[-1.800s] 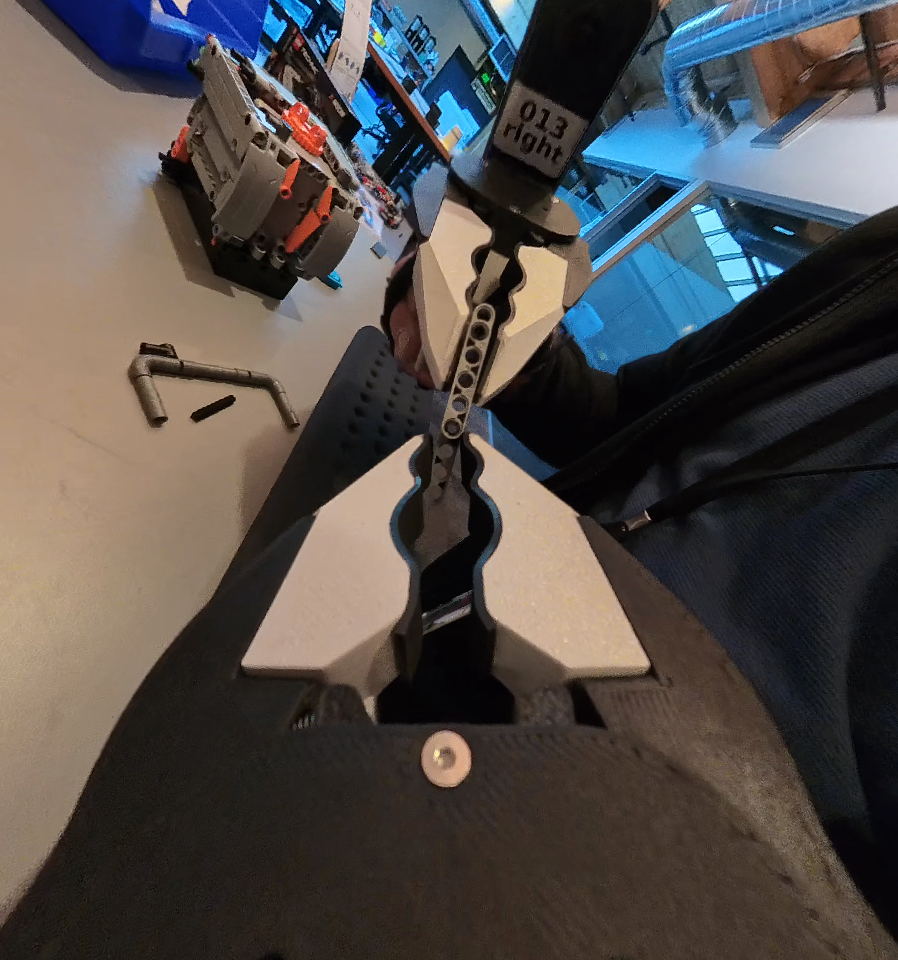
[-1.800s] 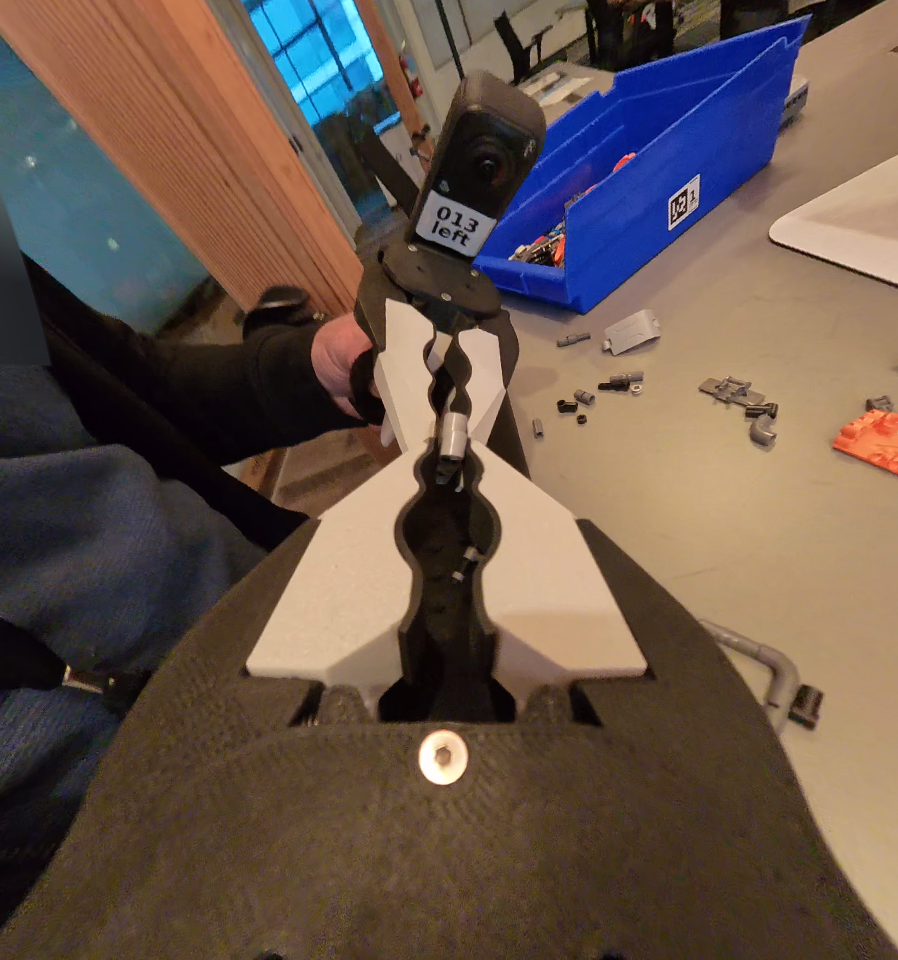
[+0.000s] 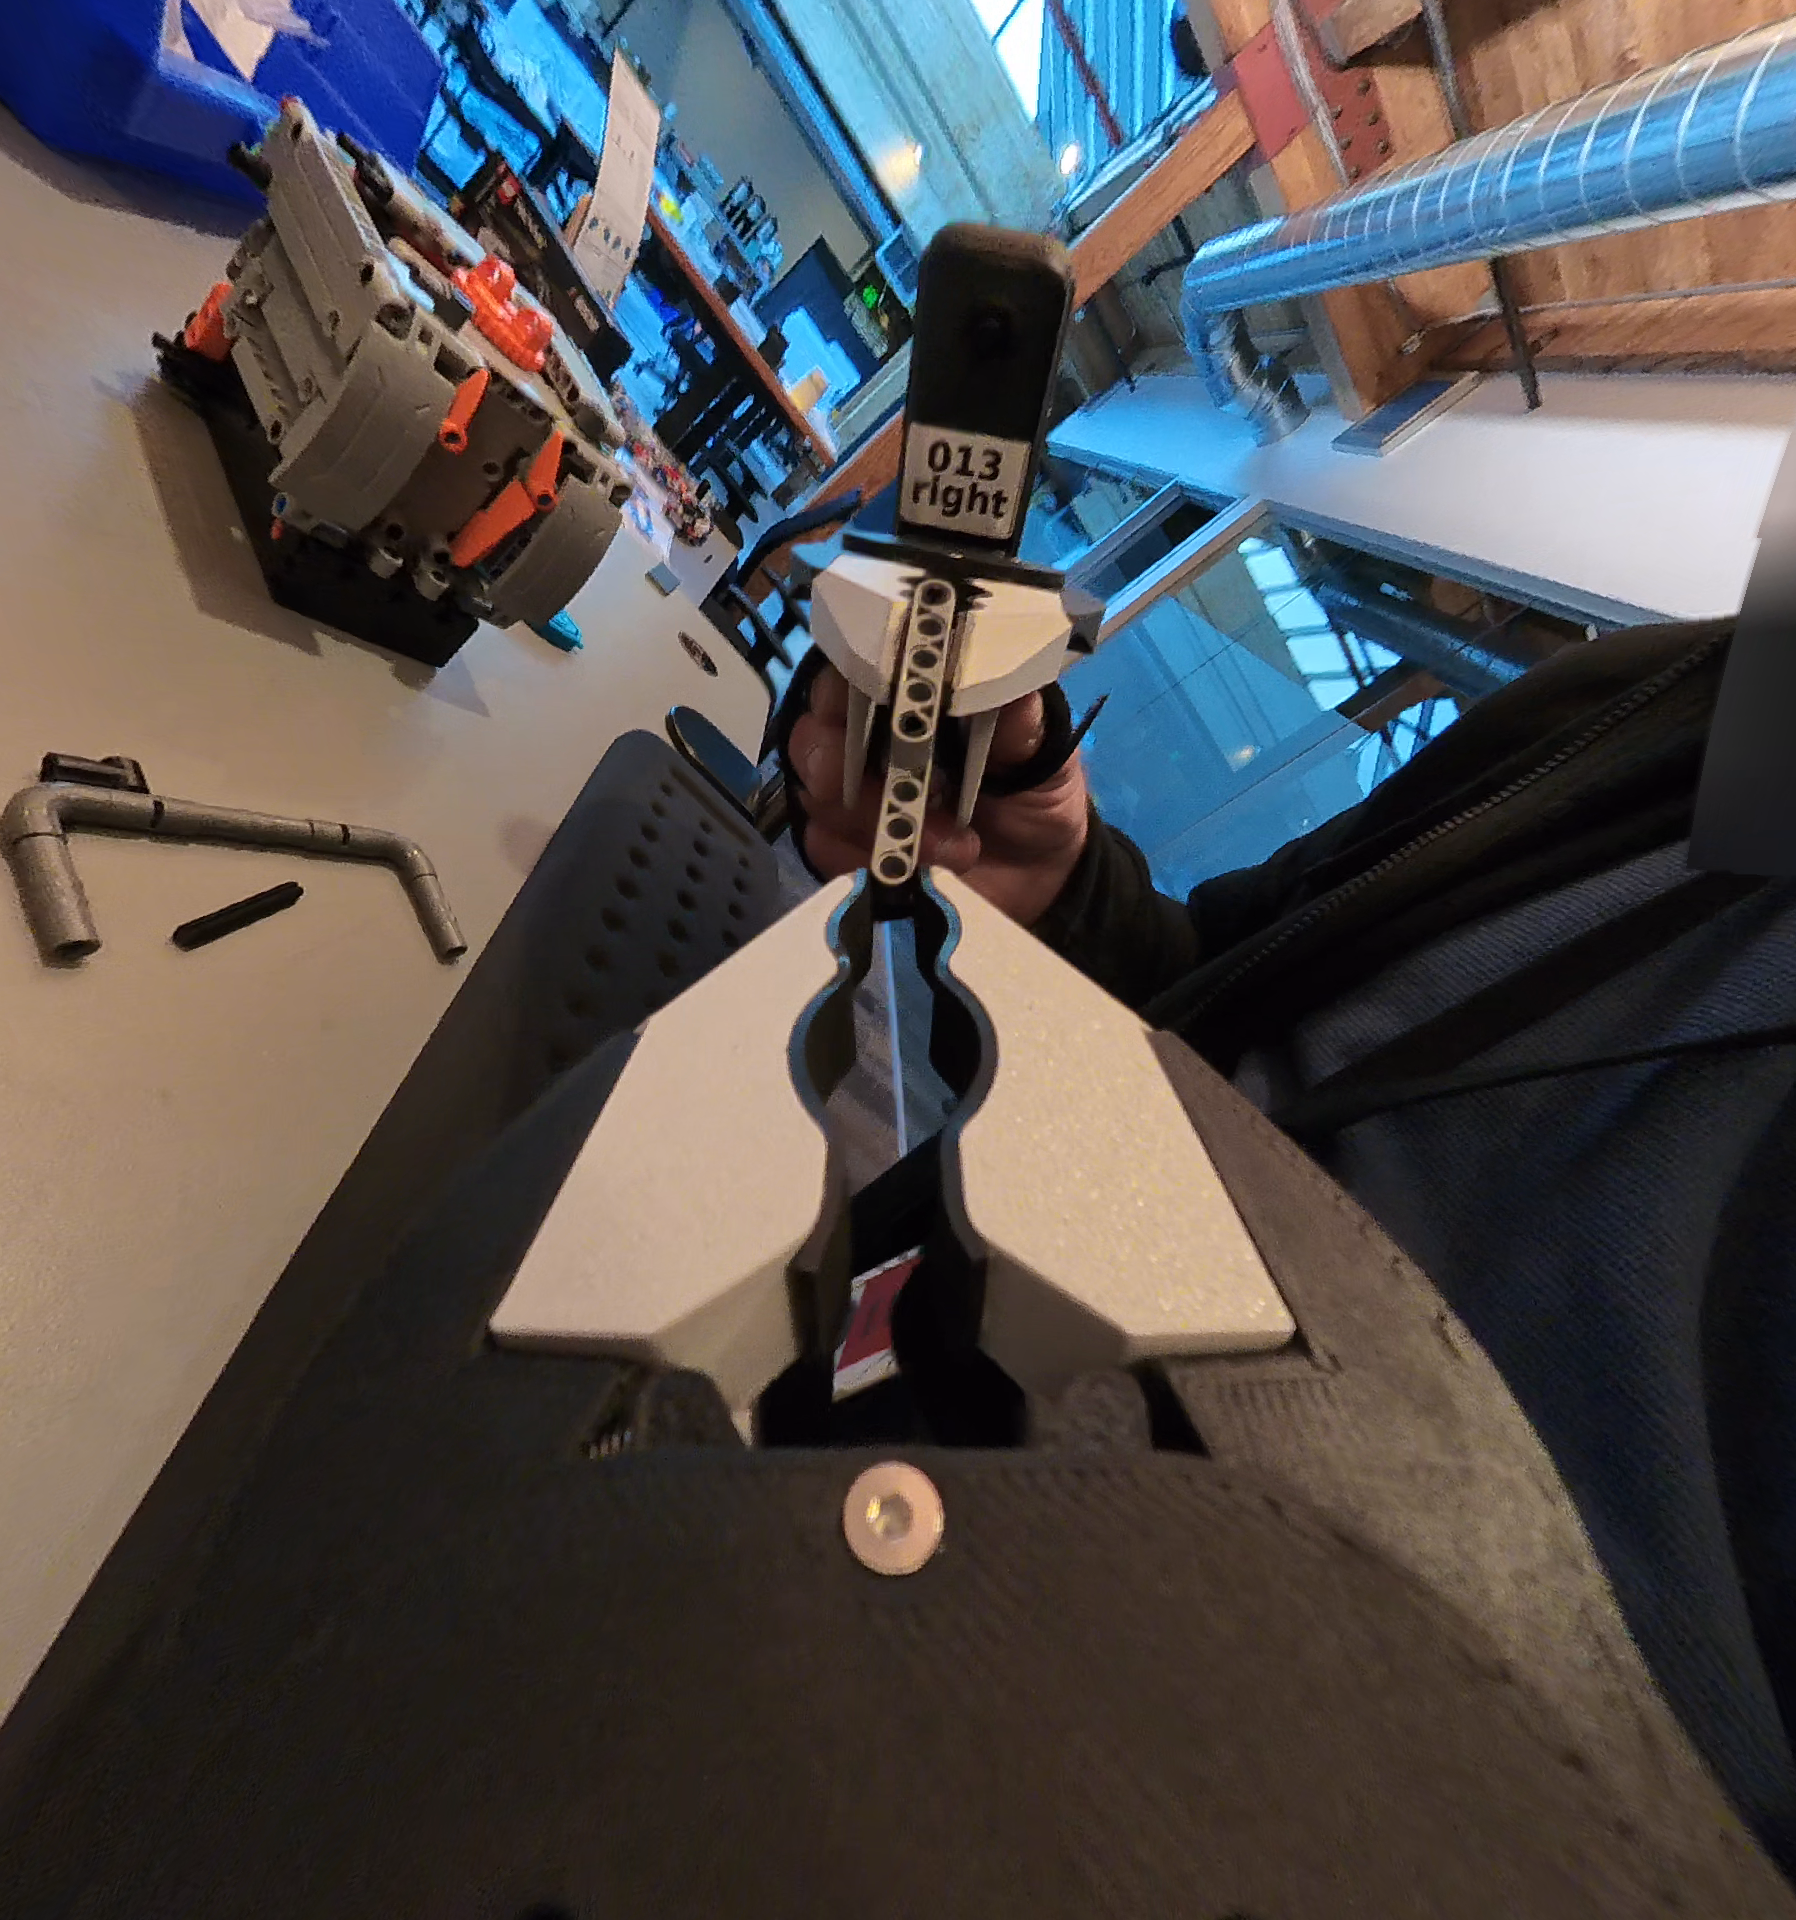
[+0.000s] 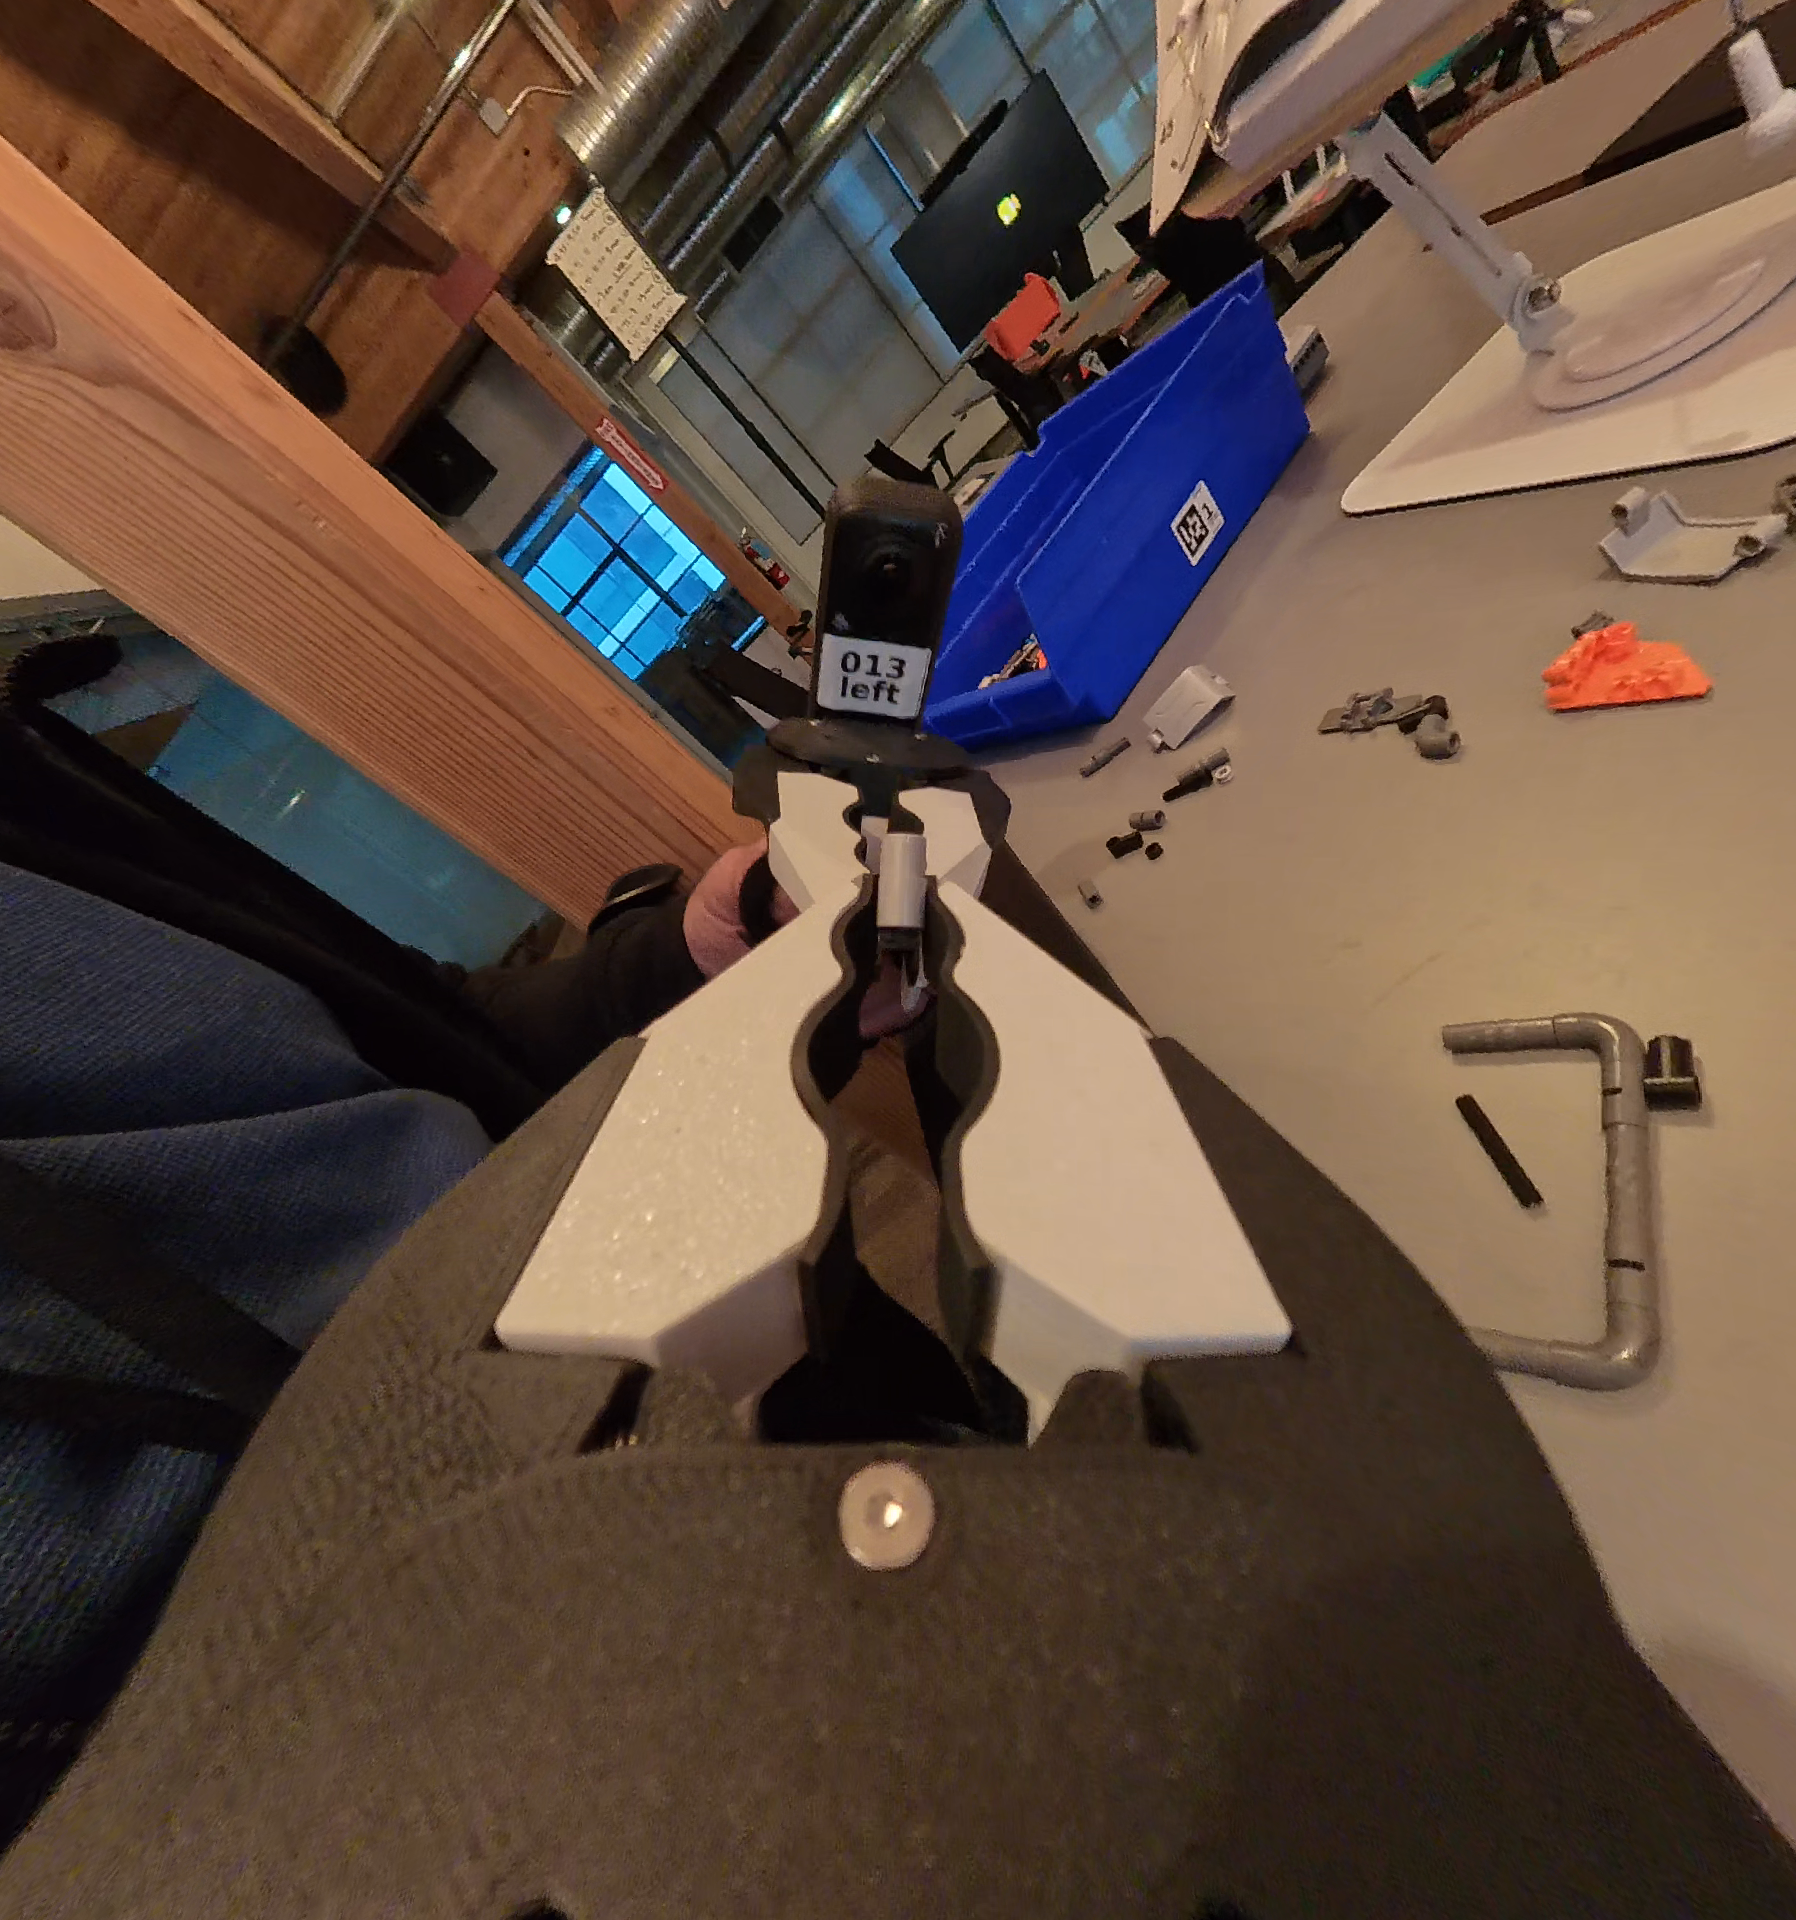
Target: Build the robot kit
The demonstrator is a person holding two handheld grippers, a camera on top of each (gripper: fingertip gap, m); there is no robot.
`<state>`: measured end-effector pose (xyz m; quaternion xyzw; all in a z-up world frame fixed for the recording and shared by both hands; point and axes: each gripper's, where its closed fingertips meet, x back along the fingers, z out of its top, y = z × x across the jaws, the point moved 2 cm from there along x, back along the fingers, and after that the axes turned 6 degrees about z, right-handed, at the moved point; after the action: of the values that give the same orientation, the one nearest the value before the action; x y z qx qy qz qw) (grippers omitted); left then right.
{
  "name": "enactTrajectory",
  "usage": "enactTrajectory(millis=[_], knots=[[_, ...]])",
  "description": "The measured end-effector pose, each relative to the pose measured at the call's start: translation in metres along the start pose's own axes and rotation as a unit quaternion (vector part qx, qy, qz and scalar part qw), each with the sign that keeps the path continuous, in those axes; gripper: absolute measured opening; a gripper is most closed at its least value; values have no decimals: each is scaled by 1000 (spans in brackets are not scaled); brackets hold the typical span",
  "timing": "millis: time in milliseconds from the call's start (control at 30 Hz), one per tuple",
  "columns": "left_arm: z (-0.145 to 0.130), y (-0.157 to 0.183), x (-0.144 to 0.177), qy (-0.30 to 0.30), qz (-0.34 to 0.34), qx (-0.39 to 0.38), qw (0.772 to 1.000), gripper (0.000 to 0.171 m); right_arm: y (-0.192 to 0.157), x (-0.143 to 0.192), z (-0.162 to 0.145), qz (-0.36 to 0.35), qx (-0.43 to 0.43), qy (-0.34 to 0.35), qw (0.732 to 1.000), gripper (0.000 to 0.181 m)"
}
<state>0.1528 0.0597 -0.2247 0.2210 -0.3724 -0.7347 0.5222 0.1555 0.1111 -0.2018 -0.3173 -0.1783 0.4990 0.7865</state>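
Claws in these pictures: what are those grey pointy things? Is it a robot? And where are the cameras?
It is not a robot. A person holds a tool with two fingers, called a gripper, in each hand. Each gripper has a camera that looks along its fingers. So each picture shows its own gripper big at the bottom, and the other gripper farther off, facing it.

The left gripper pinches a small grey tube. The right gripper pinches a grey beam with holes. The tube and beam are end to end, very close. I cannot tell if they touch.

On the table lie a bent pipe, a black pin, a grey and orange model, a blue bin and an orange piece.
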Motion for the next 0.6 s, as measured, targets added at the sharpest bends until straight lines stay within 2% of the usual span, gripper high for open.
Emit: enactTrajectory(millis=[200,467,600], knots=[[4,1,2,-18,-2,-3,1000,4,-1,6,-7,-7,-20,35,999,5],[11,0,-3,18,-27,34,999,5,1,10,-10,-9,-64,114,991,5],[12,0,-5,17,-32,39,999,4,3,11,-9,-4,-82,146,986,5]])
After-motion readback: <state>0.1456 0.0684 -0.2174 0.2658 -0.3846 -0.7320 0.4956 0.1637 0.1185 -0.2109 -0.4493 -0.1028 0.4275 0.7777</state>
